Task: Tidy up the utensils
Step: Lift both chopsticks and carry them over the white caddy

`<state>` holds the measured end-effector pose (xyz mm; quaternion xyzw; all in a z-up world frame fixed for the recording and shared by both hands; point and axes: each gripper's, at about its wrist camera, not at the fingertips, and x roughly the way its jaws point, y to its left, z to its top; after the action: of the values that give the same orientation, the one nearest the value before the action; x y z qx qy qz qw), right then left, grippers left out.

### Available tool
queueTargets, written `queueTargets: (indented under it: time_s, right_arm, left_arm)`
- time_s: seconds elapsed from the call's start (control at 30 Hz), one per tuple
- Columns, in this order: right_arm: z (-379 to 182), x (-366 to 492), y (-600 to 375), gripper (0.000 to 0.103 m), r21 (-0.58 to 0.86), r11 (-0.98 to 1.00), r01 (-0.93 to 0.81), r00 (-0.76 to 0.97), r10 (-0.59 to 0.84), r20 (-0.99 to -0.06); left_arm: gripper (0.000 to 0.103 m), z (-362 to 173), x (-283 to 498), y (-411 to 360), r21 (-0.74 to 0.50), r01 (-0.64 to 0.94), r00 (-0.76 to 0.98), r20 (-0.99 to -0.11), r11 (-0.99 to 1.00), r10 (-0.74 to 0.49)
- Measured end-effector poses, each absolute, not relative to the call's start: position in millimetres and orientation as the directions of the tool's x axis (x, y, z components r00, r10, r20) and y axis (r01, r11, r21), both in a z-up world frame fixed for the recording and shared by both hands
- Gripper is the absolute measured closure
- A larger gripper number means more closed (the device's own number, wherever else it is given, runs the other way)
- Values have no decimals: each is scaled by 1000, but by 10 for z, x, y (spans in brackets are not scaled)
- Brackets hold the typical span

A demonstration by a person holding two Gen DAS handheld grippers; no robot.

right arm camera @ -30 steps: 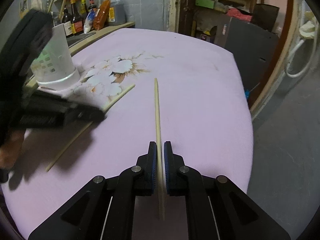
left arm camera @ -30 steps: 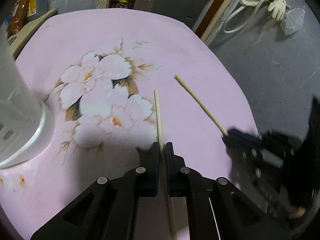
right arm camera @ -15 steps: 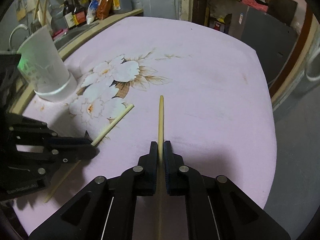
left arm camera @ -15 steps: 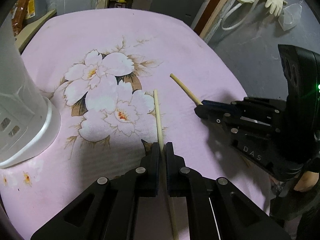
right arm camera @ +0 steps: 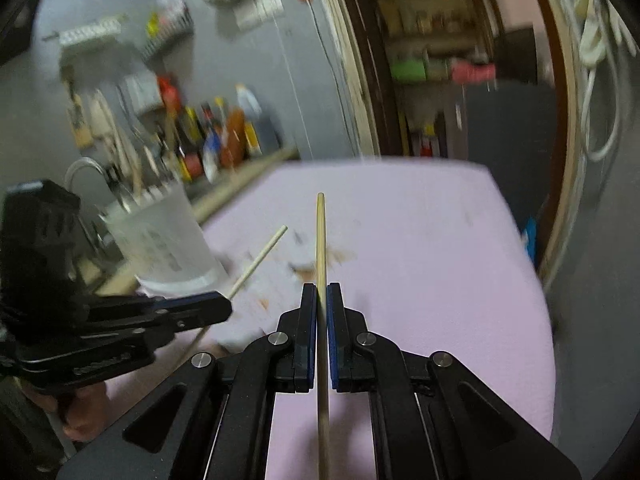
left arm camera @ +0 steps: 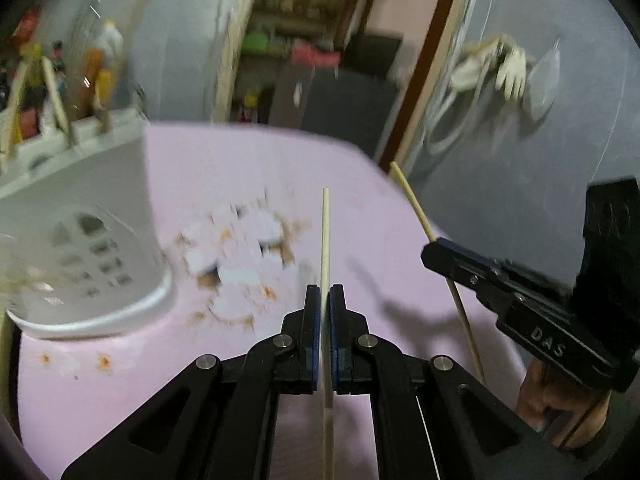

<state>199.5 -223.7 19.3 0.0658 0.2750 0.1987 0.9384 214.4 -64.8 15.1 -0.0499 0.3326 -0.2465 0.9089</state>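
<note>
Each gripper holds one pale wooden chopstick above the pink flowered tablecloth (left arm camera: 224, 176). My left gripper (left arm camera: 325, 292) is shut on a chopstick (left arm camera: 325, 236) that points up and forward. From the right wrist view the left gripper (right arm camera: 224, 307) shows low on the left with its chopstick (right arm camera: 260, 258). My right gripper (right arm camera: 321, 290) is shut on the other chopstick (right arm camera: 321, 236). It appears in the left wrist view as the right gripper (left arm camera: 430, 254) with its chopstick (left arm camera: 412, 200). A white perforated utensil holder (left arm camera: 80, 240) stands on the table's left, several sticks rising from it; the holder (right arm camera: 164, 236) sits behind the left gripper.
Bottles (right arm camera: 224, 136) line a counter behind the table. A doorway with shelves (right arm camera: 440, 72) lies beyond the far edge, and gloves (left arm camera: 508, 68) hang on the wall at right. A hand (left arm camera: 560, 408) grips the right tool.
Both grippers have lifted their chopsticks off the cloth and tilted upward, so the walls and doorway now fill the upper views. The utensil holder looms closer on the left.
</note>
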Motion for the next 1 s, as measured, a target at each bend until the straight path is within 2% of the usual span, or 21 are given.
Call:
queueTargets:
  time_s: [0.23,0.43,0.57,0.77,1.0]
  right_arm:
    - [550,1844,-1977,100,195,910,-366,880,407,-246]
    - [809,1928,-1726,100,216,883,-416,893,441,-83]
    - [952,2117,-1513,100,264,843,-469,871,491,-19]
    - [1125,2421,-1162,100,325,766,-555,823,562,81]
    - [1118,2623,-870,100,345,738,-580,813,555,180]
  left_arm:
    - [101,563,2067,-448,-216,344,828,-390,914,-403]
    - [101,835,2069,-177,-201,315,889,-279,928,-363]
    - [101,967,2119,152,-233,282,921,-207,931,-331]
    - [101,1140,2256,814,-282,195,959,-146,939,-243]
    - [101,1145,2475,1426,-377,86,987,-92,922,-130]
